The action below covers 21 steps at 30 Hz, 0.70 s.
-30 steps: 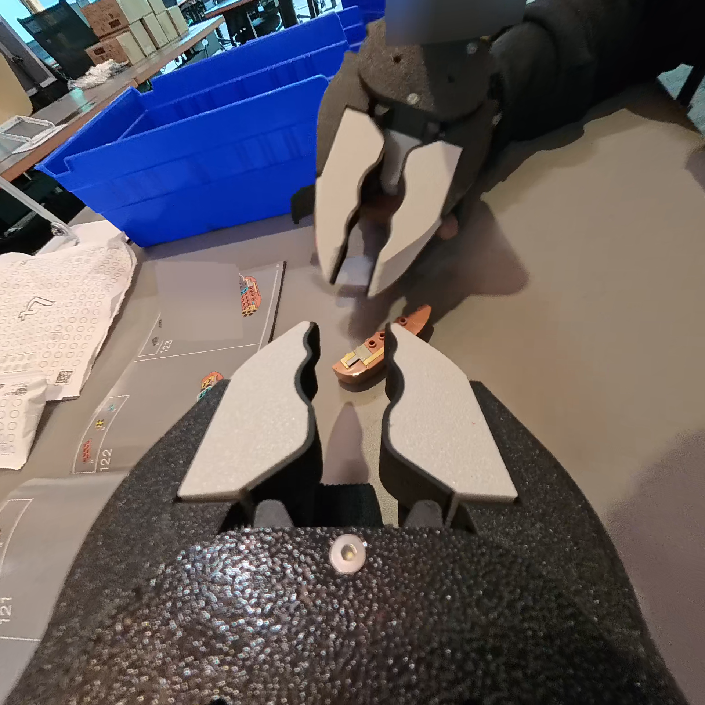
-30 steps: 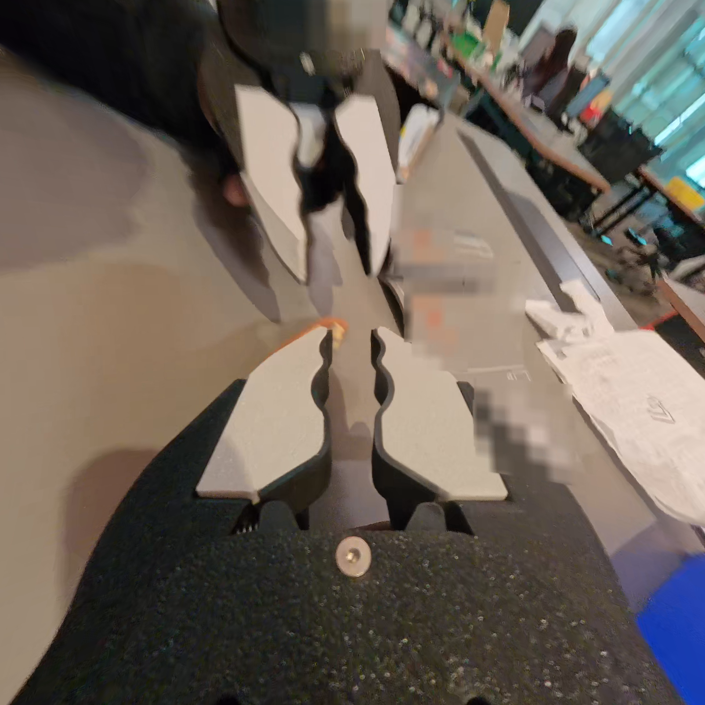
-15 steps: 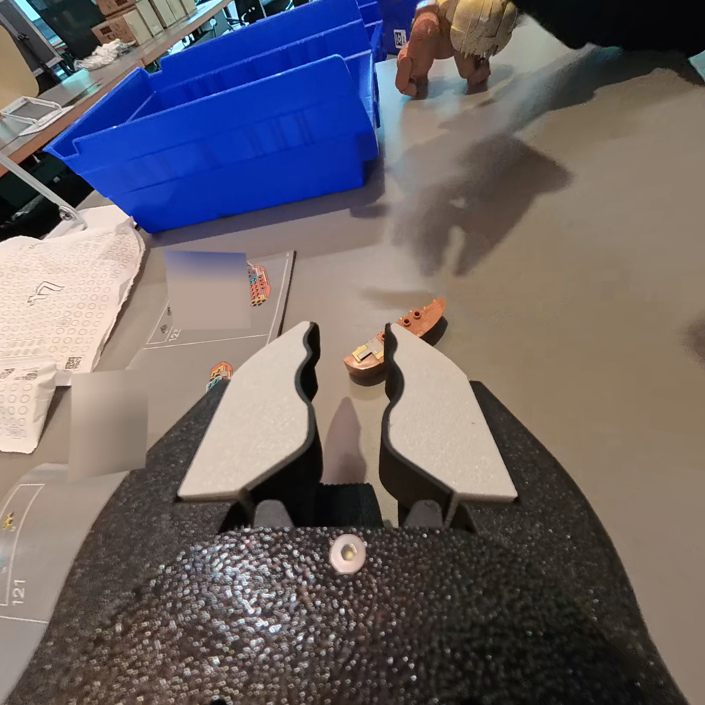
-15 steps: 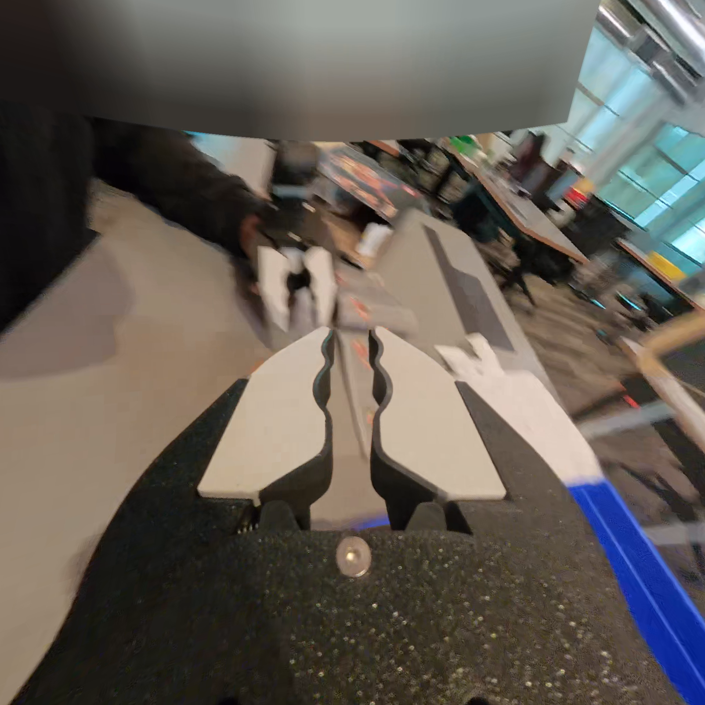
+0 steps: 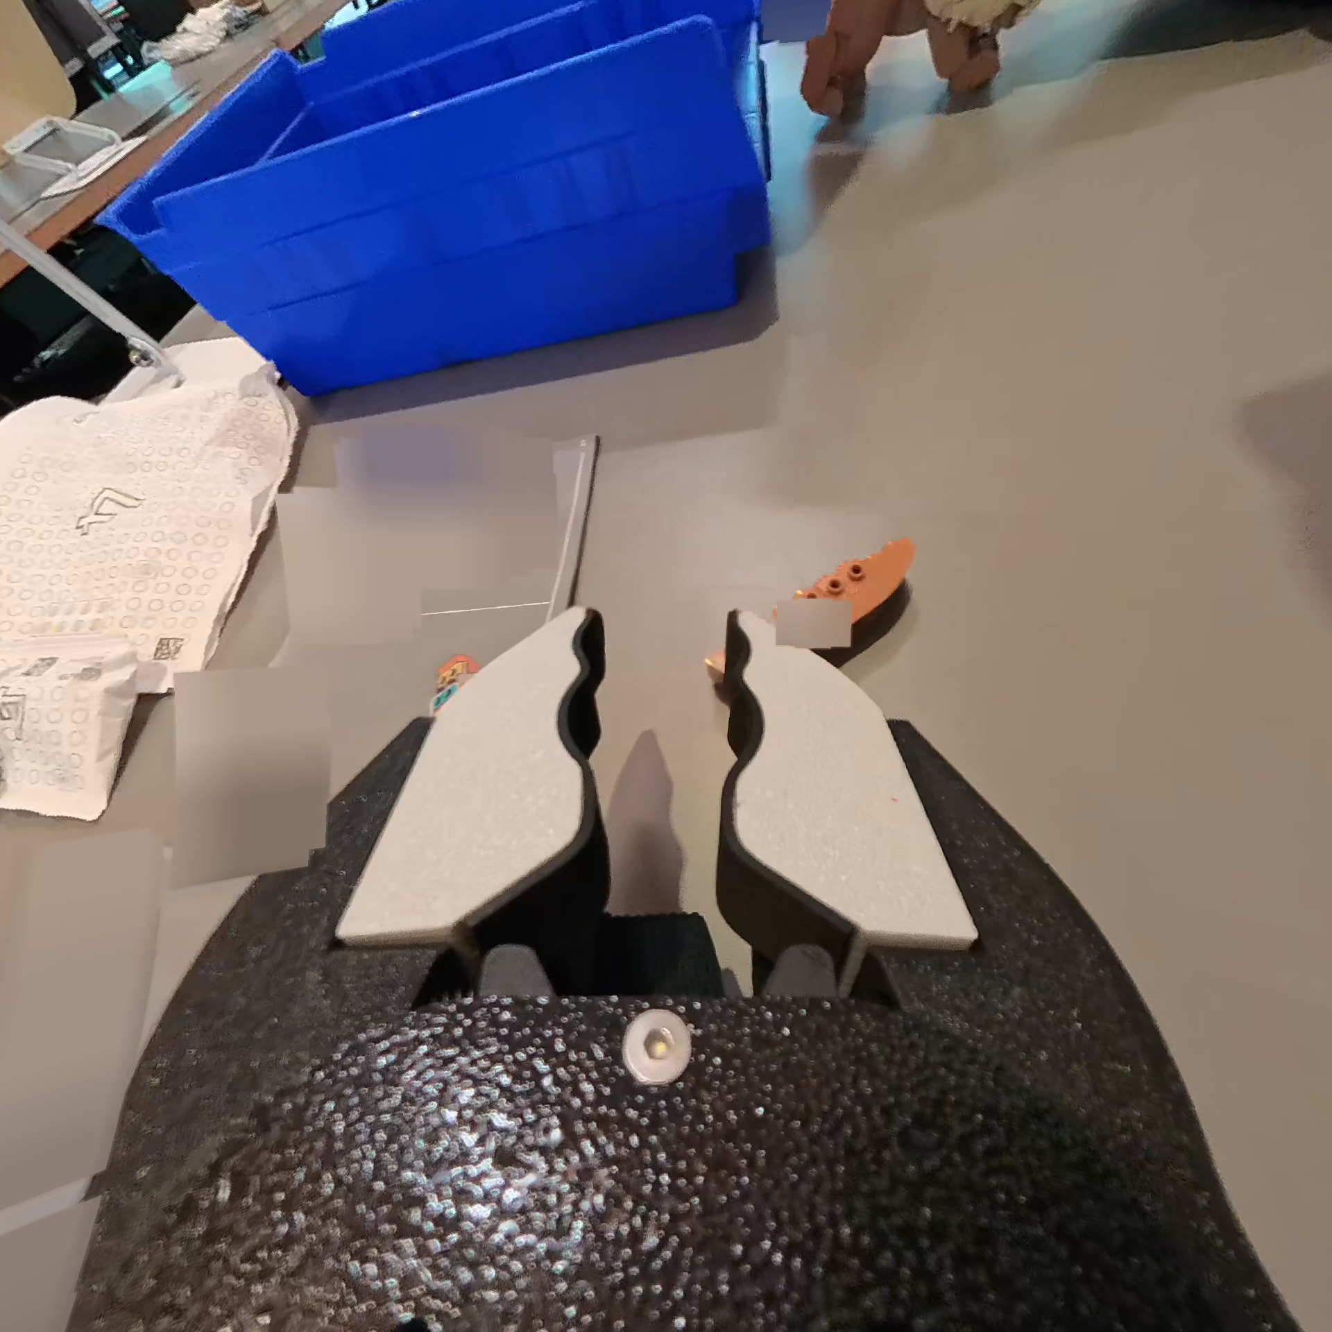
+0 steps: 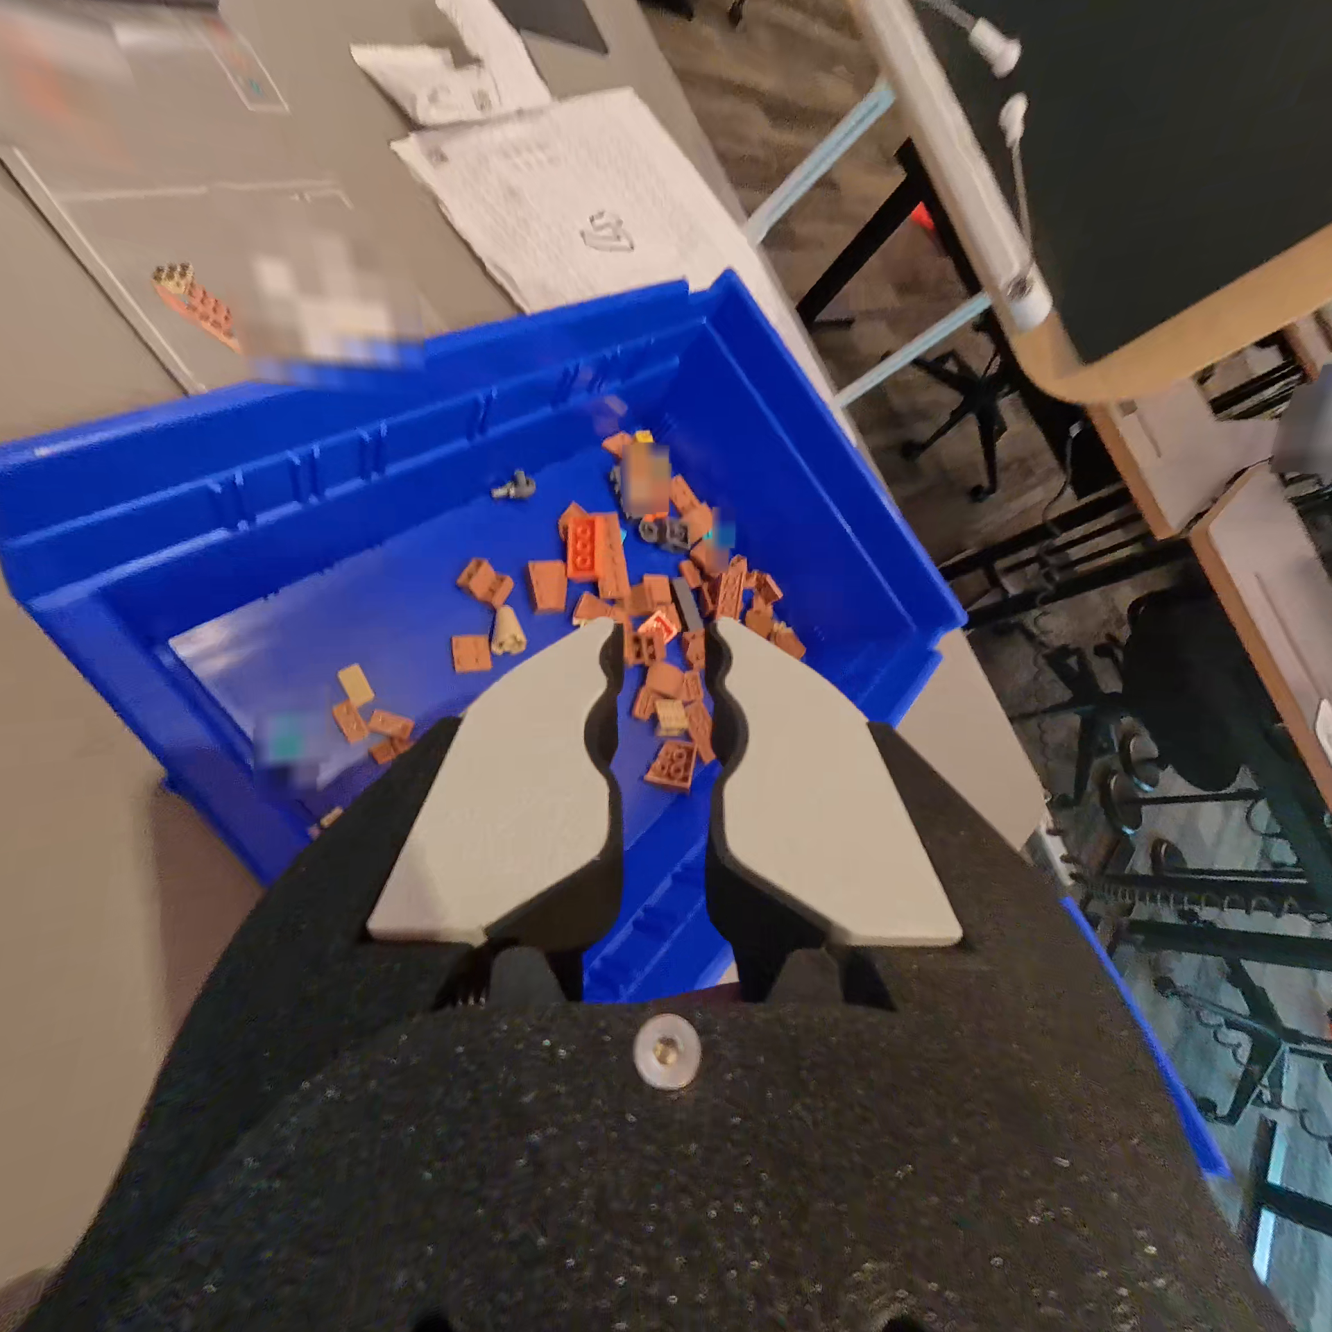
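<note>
Bricks are the thing to watch on your right side: your right tool hangs over the blue bin, fingers a little apart with nothing pinched between them, and the loose pile of brown bricks sits straight ahead of the tips, trailing toward the bin's far right corner. They look to be below the tips rather than level with them.

Your left tool is over the tabletop, fingers apart and holding nothing too. The little brown brick piece lies just off to the right of the right fingertip, not between the fingers. Its long axis runs diagonally, near-left to far-right, and its near end pokes out just inside that fingertip. Can't tell whether it touches the finger.

To the left are a flat sheet and crumpled white paper; a brown toy figure stands far off.
</note>
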{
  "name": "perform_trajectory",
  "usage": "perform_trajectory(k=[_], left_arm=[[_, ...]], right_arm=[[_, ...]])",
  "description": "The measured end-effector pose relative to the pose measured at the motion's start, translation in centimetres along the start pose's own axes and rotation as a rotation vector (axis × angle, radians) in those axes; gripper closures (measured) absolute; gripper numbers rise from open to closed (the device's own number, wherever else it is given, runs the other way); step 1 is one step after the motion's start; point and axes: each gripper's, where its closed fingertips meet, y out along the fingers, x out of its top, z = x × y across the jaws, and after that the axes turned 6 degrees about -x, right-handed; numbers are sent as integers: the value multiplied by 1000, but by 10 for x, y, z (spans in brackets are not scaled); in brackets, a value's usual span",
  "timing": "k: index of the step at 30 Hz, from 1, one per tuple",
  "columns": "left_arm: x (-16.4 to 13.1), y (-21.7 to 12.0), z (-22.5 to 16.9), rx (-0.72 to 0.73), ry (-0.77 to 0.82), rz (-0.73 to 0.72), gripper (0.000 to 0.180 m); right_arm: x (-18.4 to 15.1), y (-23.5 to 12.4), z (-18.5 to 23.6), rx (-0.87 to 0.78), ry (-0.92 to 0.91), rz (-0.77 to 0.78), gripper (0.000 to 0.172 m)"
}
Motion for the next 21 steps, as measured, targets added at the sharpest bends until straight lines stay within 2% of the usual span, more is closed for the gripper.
perform_trajectory(k=[6, 14, 18, 21], left_arm=[[-4, 3, 16, 66, -50, 27, 149], [-10, 8, 21, 103, -43, 81, 149], [-11, 8, 24, 126, -48, 90, 149], [-11, 9, 23, 131, -26, 93, 149]], right_arm=[[-25, -8, 16, 95, -74, 82, 150], [-63, 2, 54, 261, -423, 184, 149], [-55, 17, 81, 454, -554, 157, 153], [-63, 33, 89, 580, -604, 229, 155]])
